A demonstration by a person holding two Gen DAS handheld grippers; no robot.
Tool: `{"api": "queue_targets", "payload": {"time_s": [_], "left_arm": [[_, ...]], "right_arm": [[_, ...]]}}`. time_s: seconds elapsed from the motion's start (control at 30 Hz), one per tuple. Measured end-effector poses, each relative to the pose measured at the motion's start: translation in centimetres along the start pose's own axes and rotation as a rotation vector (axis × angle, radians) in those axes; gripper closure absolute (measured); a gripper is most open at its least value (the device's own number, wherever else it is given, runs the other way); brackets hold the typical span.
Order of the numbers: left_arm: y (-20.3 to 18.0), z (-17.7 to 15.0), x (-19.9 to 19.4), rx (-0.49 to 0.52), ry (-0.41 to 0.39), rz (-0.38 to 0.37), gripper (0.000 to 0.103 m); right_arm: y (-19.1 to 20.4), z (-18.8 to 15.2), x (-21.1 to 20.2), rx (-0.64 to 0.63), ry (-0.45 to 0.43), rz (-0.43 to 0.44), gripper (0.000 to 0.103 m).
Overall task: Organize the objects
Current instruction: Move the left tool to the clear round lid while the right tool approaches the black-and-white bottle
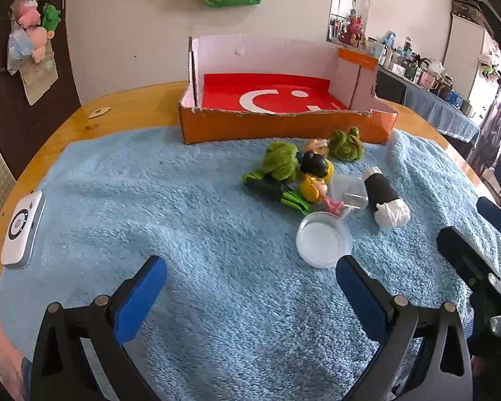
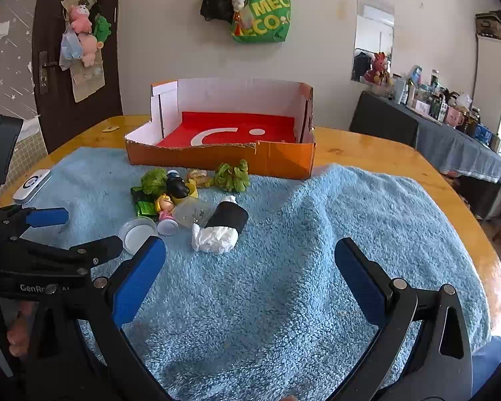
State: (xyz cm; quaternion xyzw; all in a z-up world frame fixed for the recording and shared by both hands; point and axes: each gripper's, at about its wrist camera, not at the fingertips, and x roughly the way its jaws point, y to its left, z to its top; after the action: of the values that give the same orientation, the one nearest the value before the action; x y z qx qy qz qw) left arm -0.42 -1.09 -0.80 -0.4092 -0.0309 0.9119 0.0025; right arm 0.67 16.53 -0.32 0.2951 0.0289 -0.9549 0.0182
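A round wooden tabletop (image 2: 384, 153) is covered by a fluffy light-blue towel (image 2: 284, 284), which is rucked into a ridge right of the pile. At the far edge an open orange cardboard box (image 2: 284, 162) with a red liner is set; nothing is seen inside it. A white oblong device (image 1: 21, 230) lies at the tabletop's left edge.

Just before the box a small heap is gathered: two green woolly bundles (image 1: 280, 160) (image 1: 345, 143), one yellow doll figure with black hair (image 1: 315, 180), one green foil packet (image 1: 294, 200), one clear plastic cup (image 1: 349, 190) on its side, one round clear lid (image 1: 324, 239), and one black roll stuffed with white tissue (image 2: 223, 224).

The left gripper (image 1: 250, 287) and right gripper (image 2: 250, 270) are held above bare towel, jaws wide apart, nothing between them.
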Motion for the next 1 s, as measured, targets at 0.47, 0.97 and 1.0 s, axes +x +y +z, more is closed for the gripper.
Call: {"api": "queue_targets", "payload": {"time_s": [0.47,0.97,1.0], "left_arm": [[-0.6,-0.1,0.0,0.017,0.005,-0.043,0.006],[-0.8,0.3,0.4,0.015,0.018,-0.067,0.022],[-0.8,0.3,0.4,0.014,0.020,-0.068,0.023]], "right_arm": [[0.2,0.0,0.5,0.004,0.036,0.013,0.013],[0.3,0.8,2.2,0.012,0.074,0.039,0.021],[0.3,0.9,2.4,0.013,0.078,0.040,0.023]]}}
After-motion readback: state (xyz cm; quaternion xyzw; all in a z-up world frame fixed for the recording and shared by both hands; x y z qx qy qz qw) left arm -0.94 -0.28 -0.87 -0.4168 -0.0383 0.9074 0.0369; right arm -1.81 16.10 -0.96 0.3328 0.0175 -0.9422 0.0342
